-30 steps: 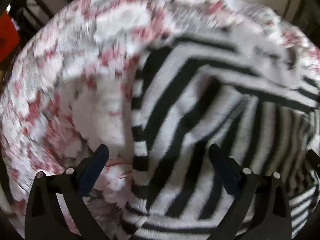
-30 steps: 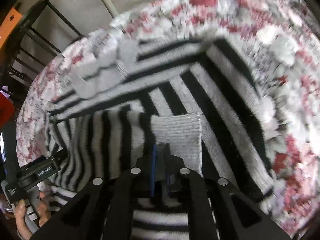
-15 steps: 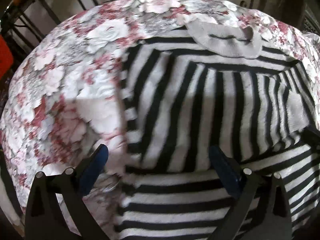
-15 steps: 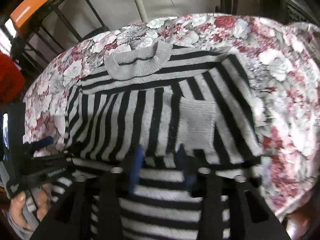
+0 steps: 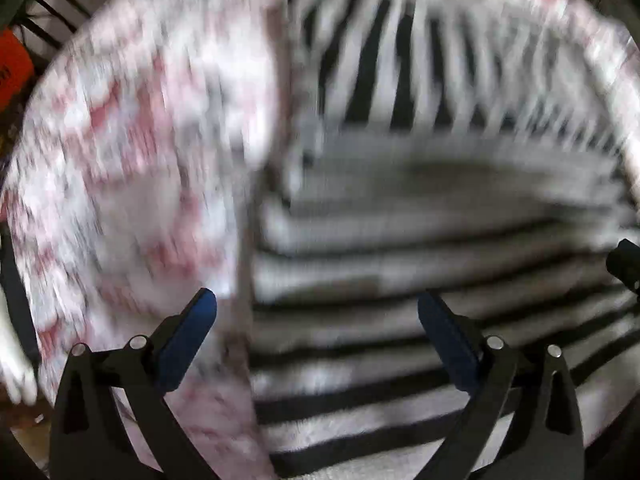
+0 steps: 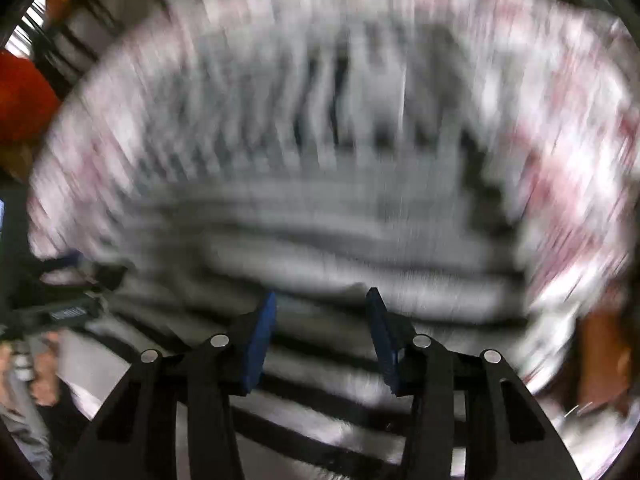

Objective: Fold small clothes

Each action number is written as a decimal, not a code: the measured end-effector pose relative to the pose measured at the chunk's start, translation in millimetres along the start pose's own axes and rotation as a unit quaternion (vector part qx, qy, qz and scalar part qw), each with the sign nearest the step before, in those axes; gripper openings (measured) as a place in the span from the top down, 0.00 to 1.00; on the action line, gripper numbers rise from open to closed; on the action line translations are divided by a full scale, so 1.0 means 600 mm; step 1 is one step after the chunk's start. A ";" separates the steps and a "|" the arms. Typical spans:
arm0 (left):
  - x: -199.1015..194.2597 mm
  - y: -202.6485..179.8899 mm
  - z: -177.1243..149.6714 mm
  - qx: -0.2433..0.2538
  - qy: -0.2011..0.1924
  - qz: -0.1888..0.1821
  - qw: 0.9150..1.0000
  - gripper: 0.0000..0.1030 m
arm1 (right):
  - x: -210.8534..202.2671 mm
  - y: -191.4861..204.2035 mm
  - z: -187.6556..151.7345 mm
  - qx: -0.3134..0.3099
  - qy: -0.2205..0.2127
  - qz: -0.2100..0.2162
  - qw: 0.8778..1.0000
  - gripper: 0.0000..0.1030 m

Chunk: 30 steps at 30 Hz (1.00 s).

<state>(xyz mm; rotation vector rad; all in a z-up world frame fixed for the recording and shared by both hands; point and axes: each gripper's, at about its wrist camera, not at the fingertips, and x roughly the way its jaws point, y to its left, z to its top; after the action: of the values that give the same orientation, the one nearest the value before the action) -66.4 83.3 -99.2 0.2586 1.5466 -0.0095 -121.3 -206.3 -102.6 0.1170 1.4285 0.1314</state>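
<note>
Floral cloth (image 5: 120,168) ringing striped sweater (image 5: 400,240), left claw (image 5: 318,312) wide apart, right claw (image 6: 322,312) parted, empty

Everything is smeared by motion blur. Underneath lies a white cloth cover printed with pink and red roses (image 5: 132,168), spread over the rounded worktop; in the right wrist view it curves away along the far right side (image 6: 568,128). Beyond its edge, top left, dark metal rack bars (image 5: 56,4) stand against a pale wall. An orange box (image 5: 10,68) sits at the left edge beside those bars. In the right wrist view a red rounded shape (image 6: 24,100) shows at far left, too blurred to identify.
</note>
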 end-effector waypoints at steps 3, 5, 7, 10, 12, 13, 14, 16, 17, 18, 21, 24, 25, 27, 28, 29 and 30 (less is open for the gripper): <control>-0.006 0.014 -0.025 -0.024 -0.001 -0.016 1.000 0.05 | -0.017 0.006 -0.012 -0.021 -0.010 -0.011 1.000 0.55; -0.051 0.031 -0.038 -0.026 -0.020 -0.034 0.999 0.05 | -0.071 -0.009 -0.024 0.015 -0.047 0.028 0.998 0.54; -0.096 0.053 -0.057 -0.032 -0.060 -0.045 0.997 0.05 | -0.128 -0.036 -0.041 0.041 -0.090 0.035 0.994 0.48; -0.109 0.103 -0.085 -0.083 -0.071 -0.092 0.990 0.05 | -0.185 -0.093 -0.075 0.090 -0.131 0.060 0.985 0.45; -0.088 0.133 -0.092 -0.137 -0.040 -0.156 0.977 0.05 | -0.189 -0.131 -0.109 0.120 -0.132 0.069 0.981 0.45; -0.083 0.133 -0.099 -0.148 -0.034 -0.163 0.975 0.05 | -0.173 -0.127 -0.108 0.132 -0.126 0.066 0.981 0.45; -0.077 0.131 -0.112 -0.150 -0.036 -0.169 0.973 0.05 | -0.166 -0.141 -0.119 0.145 -0.118 0.064 0.980 0.45; -0.080 0.119 -0.118 -0.140 -0.046 -0.194 0.970 0.05 | -0.154 -0.152 -0.131 0.160 -0.114 0.080 0.977 0.45; -0.085 0.112 -0.117 -0.134 -0.048 -0.206 0.968 0.05 | -0.154 -0.159 -0.136 0.163 -0.117 0.087 0.976 0.45; -0.083 0.107 -0.113 -0.126 -0.050 -0.219 0.966 0.05 | -0.145 -0.156 -0.138 0.165 -0.116 0.090 0.975 0.45; -0.085 0.075 -0.117 -0.095 -0.055 -0.219 0.970 0.05 | -0.140 -0.160 -0.146 0.161 -0.109 0.113 0.974 0.46; -0.061 0.060 -0.107 -0.089 -0.031 -0.194 0.976 0.05 | -0.135 -0.167 -0.144 0.165 -0.099 0.108 0.975 0.46; -0.058 0.063 -0.109 -0.088 -0.030 -0.191 0.977 0.05 | -0.133 -0.166 -0.139 0.164 -0.098 0.112 0.975 0.46; -0.056 0.059 -0.108 -0.085 -0.035 -0.185 0.978 0.05 | -0.126 -0.158 -0.133 0.163 -0.092 0.119 0.975 0.46; -0.060 0.054 -0.109 -0.079 -0.040 -0.185 0.979 0.05 | -0.124 -0.153 -0.132 0.159 -0.089 0.121 0.976 0.46; -0.058 0.040 -0.103 -0.075 -0.043 -0.183 0.979 0.05 | -0.122 -0.147 -0.130 0.152 -0.087 0.120 0.977 0.46; -0.059 0.033 -0.103 -0.068 -0.048 -0.175 0.981 0.05 | -0.119 -0.138 -0.129 0.143 -0.084 0.113 0.980 0.46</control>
<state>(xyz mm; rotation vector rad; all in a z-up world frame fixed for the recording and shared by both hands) -124.8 107.5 -61.0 -0.1240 1.4729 -0.1895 -206.4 -299.5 -56.6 0.5171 1.2546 0.1005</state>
